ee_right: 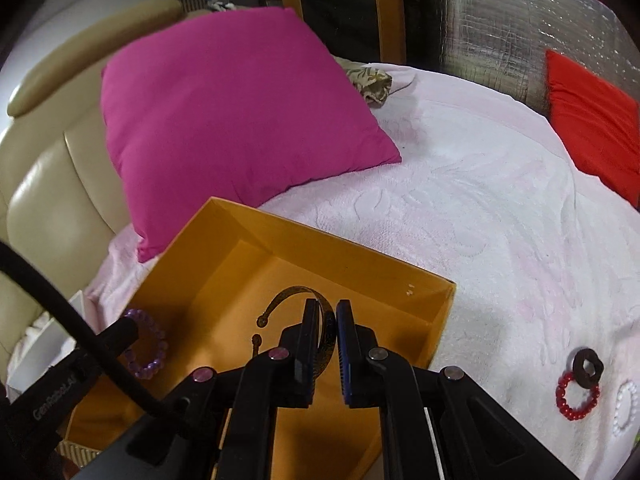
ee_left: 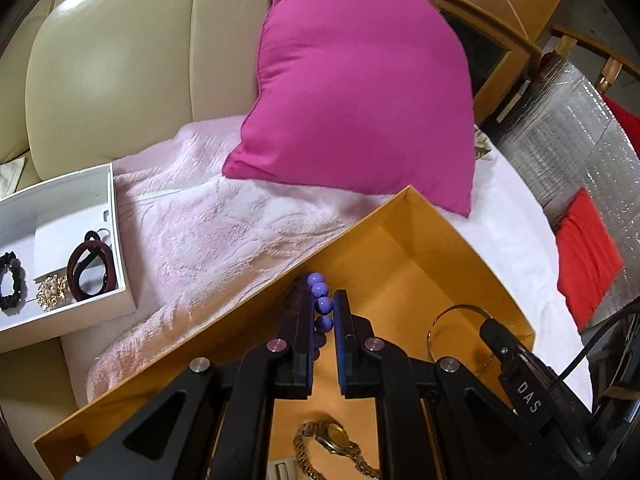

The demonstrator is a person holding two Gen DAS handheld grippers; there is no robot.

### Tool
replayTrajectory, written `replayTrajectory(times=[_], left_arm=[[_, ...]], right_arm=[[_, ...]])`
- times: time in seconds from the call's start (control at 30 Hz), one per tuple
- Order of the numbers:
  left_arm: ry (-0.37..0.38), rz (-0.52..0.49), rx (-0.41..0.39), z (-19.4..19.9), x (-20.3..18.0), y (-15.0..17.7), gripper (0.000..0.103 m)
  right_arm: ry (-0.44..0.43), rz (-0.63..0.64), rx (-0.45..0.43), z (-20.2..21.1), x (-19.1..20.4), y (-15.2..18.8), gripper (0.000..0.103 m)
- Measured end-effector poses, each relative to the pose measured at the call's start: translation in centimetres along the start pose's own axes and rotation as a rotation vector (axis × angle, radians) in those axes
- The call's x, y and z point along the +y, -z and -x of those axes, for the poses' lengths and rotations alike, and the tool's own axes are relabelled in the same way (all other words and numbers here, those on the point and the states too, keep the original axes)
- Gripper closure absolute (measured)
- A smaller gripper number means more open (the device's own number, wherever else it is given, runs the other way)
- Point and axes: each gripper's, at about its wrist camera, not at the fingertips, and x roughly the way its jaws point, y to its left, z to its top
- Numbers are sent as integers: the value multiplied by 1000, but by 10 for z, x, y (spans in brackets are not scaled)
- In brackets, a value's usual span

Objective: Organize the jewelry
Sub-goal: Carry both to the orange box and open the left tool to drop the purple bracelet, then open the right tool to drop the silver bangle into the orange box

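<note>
Pink fleece blanket (ee_right: pixel 480 208) covers the bed where an orange box (ee_right: pixel 280 248) sits. Over that box, the left claw (ee_left: pixel 324 300) is clamped on a purple bead bracelet (ee_left: pixel 323 305), and the right claw (ee_right: pixel 329 309) is clamped on a dark open bangle (ee_right: pixel 328 332). Inside the box lies a gold watch (ee_left: pixel 332 436). Further out, a magenta pillow (ee_right: pixel 236 120) leans on the headboard, a white tray (ee_left: pixel 116 208) holds hair ties (ee_left: pixel 90 270), and a red bead bracelet (ee_right: pixel 576 398) lies on the blanket
</note>
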Motion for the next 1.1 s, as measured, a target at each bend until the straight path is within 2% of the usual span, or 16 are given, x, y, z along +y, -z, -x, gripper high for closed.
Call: replayTrajectory(times=[0.17, 0.2, 0.23, 0.3, 0.43, 0.67, 0.9, 1.1], left_arm=[[-66, -22, -16, 6, -7, -1, 91], [-81, -28, -29, 8, -9, -1, 79], [-107, -37, -54, 12, -12, -1, 62], [-121, -46, -79, 17, -16, -1, 48], [-159, -81, -152, 31, -30, 1, 47], [-192, -120, -287, 57, -59, 8, 40], [-203, -297, -431, 79, -114, 36, 35], [-188, -439, -473, 79, -156, 63, 29]], right_arm=[[-4, -23, 22, 0, -5, -5, 89], [-9, -26, 18, 3, -7, -5, 88], [-15, -31, 12, 7, -9, -6, 85], [-23, -50, -14, 18, -18, -8, 78], [-36, -110, -72, 46, -46, -9, 76], [57, -190, -137, 93, -119, -5, 76], [149, -343, -197, 147, -213, 24, 76], [206, -491, -228, 192, -298, 70, 76]])
